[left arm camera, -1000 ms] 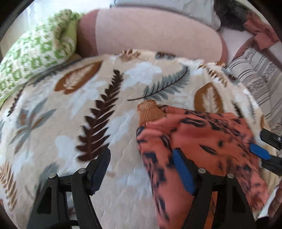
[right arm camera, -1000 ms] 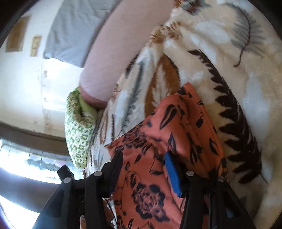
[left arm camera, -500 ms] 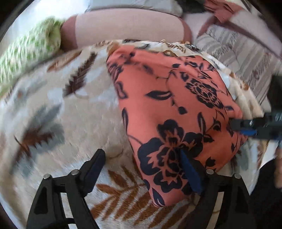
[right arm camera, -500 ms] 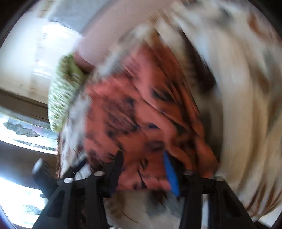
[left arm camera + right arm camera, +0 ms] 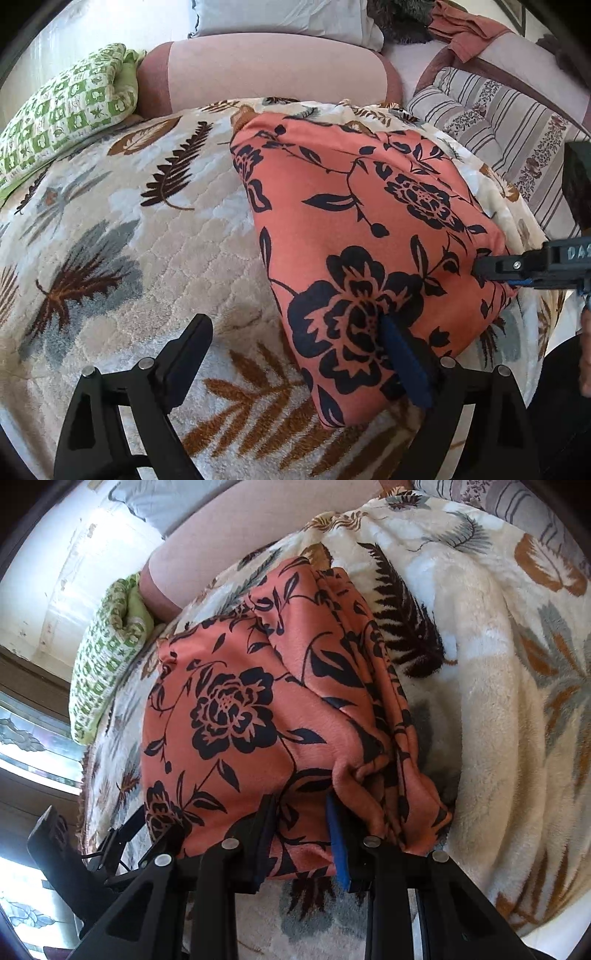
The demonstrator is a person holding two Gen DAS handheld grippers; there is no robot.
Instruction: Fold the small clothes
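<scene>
Left wrist view
Garment: an orange cloth [image 5: 369,236] with a black flower print lies folded on a leaf-patterned blanket [image 5: 147,258], on the right half of the bed.
Left tongs: the left gripper [image 5: 295,347] stands wide open; its left finger rests over bare blanket, its blue-padded right finger [image 5: 402,365] touches the near edge of the cloth. Nothing is pinched between them.
Right tongs: the right gripper [image 5: 491,273] reaches in from the right edge at the cloth's right corner; from here I cannot tell how its jaws stand.
Surroundings: a green checked pillow [image 5: 62,110] lies at the far left, a pink bolster [image 5: 273,74] runs across the head of the blanket, a striped cushion [image 5: 517,122] sits at the far right.

Right wrist view
Garment: the same cloth [image 5: 266,709] fills the middle, its layered folds bunched along the right side, lying on the blanket [image 5: 509,709].
Right tongs: the gripper [image 5: 301,834] has the near edge of the cloth between its two fingers, black on the left and blue pad on the right, with cloth filling the gap; it grips the cloth.
Left tongs: part of the other tool [image 5: 110,842] shows at lower left beside the cloth's corner.
Surroundings: the green pillow [image 5: 107,657] lies beyond the cloth at left.
</scene>
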